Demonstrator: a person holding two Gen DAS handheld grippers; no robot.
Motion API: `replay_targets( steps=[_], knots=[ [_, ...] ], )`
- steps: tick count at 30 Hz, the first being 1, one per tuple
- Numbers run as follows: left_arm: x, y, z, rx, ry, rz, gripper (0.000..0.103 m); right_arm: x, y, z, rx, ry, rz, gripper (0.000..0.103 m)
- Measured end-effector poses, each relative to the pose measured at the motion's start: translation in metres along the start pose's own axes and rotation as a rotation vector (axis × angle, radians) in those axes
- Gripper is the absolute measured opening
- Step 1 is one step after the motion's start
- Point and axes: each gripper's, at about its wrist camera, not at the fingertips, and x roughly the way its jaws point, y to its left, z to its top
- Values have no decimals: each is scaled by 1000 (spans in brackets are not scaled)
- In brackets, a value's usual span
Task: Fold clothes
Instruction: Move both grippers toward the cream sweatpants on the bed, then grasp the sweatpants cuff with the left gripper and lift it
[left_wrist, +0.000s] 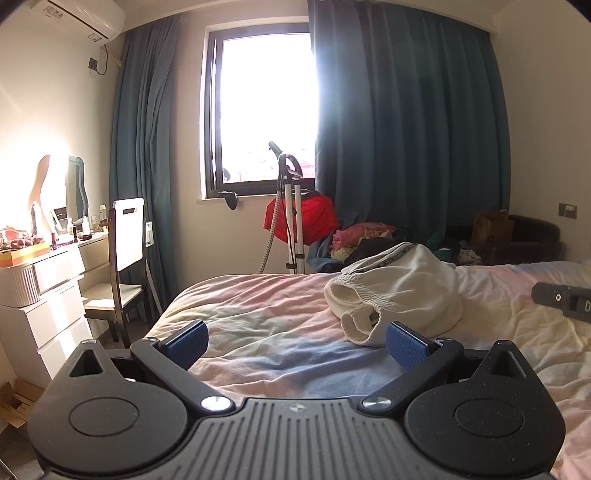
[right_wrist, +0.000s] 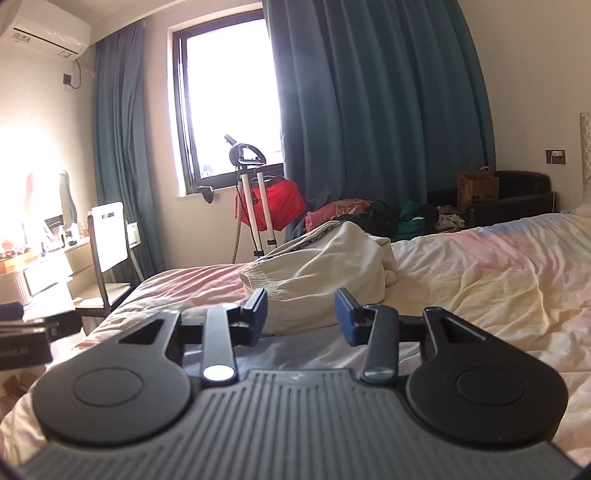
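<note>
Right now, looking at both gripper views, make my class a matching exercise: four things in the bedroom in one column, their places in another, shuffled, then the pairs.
Things:
1. cream garment
2. red bag
3. paper bag
4. air conditioner

Places:
A. high on the wall
B. crumpled on the bed
C. on the dark armchair
D. behind the garment steamer

Pairs: 1-B, 2-D, 3-C, 4-A

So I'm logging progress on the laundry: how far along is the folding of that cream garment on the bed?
Nothing looks done: the cream knit garment with ribbed cuffs lies in a crumpled heap on the pastel bedsheet. Nothing is in hand either; the left gripper and right gripper both stand open and empty, short of the heap. Left to do: grasp it, spread it flat, fold it.
</note>
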Motion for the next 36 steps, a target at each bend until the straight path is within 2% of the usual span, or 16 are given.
replay_targets(
  steps=[4,9,14,16,18,20,24,26,29,31,36],
  knots=[
    [4,1,-3,6,5,0,103,10,-2,30,42,-32,-27,31],
    [9,2,-7,14,11,0,103,24,-1,68,43,-71,-12,32],
    [27,8,-3,-13,21,-21,103,35,-10,76,86,-86,-27,34],
    [43,11,4,-37,44,-62,103,38,-16,71,99,-95,-37,51],
    [63,11,14,-62,74,-94,103,40,-24,63,108,-108,-37,103],
    [84,6,24,-57,90,-119,103,43,-35,56,122,-105,-28,103],
    [144,-19,44,-16,82,-193,103,54,-53,44,145,-55,-81,103],
    [194,-28,47,-24,128,-214,103,59,-63,36,171,-24,-105,103],
    [279,-39,45,-92,230,-232,103,72,-79,22,242,21,-113,103],
    [335,-41,38,-163,299,-204,103,82,-89,14,281,44,-114,103],
    [412,-40,32,-293,379,-190,95,122,-103,-15,315,106,-154,103]
  ],
)
